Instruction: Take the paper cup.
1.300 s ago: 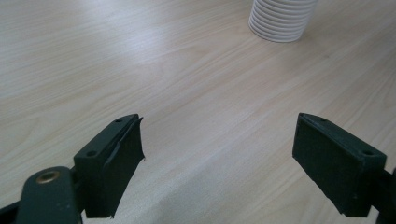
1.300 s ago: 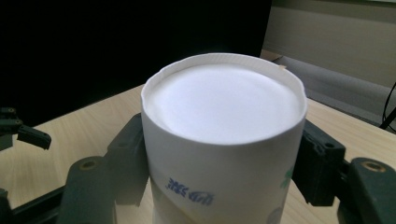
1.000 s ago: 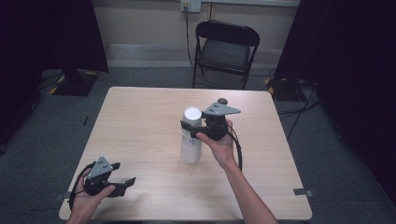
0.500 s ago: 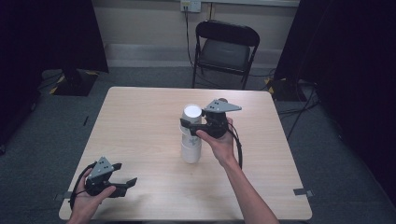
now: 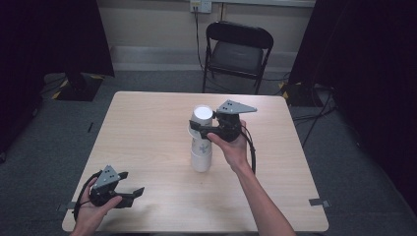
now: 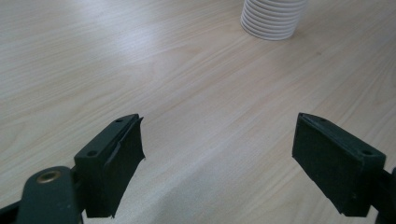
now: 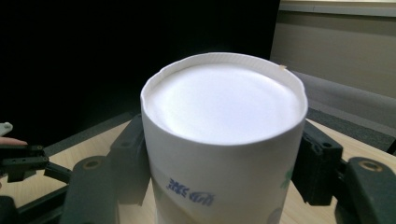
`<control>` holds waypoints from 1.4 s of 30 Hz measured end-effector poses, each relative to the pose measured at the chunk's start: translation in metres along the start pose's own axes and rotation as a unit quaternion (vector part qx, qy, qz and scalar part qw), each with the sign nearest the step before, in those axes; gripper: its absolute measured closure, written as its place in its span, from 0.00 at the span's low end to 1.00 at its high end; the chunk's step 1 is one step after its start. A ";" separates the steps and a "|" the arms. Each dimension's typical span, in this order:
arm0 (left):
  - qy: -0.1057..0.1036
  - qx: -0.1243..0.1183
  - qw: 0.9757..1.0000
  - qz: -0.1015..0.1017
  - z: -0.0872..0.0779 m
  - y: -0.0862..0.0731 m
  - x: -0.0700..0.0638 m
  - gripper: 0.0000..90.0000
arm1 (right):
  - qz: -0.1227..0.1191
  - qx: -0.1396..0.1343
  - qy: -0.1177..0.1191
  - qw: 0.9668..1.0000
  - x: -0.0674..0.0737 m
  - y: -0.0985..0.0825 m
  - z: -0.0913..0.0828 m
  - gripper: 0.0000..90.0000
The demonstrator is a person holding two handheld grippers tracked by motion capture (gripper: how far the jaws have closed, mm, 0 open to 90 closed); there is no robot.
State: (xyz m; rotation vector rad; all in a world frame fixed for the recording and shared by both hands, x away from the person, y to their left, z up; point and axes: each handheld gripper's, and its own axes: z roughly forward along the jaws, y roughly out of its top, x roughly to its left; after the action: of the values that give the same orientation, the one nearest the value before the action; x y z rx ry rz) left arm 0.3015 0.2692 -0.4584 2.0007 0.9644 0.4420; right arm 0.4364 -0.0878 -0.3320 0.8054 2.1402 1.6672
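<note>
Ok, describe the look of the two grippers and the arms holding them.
Both the left gripper and the right gripper are black, each topped by a grey three-cornered plate, with blocky black jaws and a black cable trailing off. The forearms are bare, with no sleeves in sight.

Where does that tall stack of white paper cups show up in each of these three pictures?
High view: the stack of cups stands upside down at the table's middle, its top clasped by the right gripper.
Left gripper view: its ribbed base sits at the top edge, beyond the open left gripper.
Right gripper view: the top cup stands centre, between both jaws.
Shared landmark: the pale wooden table.
</note>
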 end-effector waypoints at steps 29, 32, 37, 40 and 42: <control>0.011 -0.001 1.000 0.000 0.000 0.001 0.000 0.18 | 0.004 -0.034 -0.005 0.999 -0.001 0.012 -0.036 0.37; 0.018 -0.004 1.000 -0.003 0.000 0.001 -0.002 0.18 | 0.001 -0.032 -0.005 0.999 0.000 0.010 -0.043 0.37; 0.023 -0.007 1.000 0.000 0.000 0.002 -0.003 0.18 | 0.001 -0.035 -0.014 0.999 0.000 0.007 -0.062 0.37; 0.024 -0.008 1.000 -0.005 0.000 0.003 -0.005 0.18 | 0.005 -0.032 -0.019 0.999 -0.001 0.002 -0.071 0.37; 0.023 -0.012 1.000 -0.003 0.000 0.004 -0.007 0.18 | 0.007 -0.027 -0.024 0.999 -0.002 -0.002 -0.076 0.37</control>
State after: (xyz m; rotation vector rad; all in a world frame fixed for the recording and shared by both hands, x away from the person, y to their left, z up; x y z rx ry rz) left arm 0.2984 0.2625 -0.4550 1.9727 0.9897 0.4957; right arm 0.3948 -0.1487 -0.3137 0.8385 2.0544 1.6877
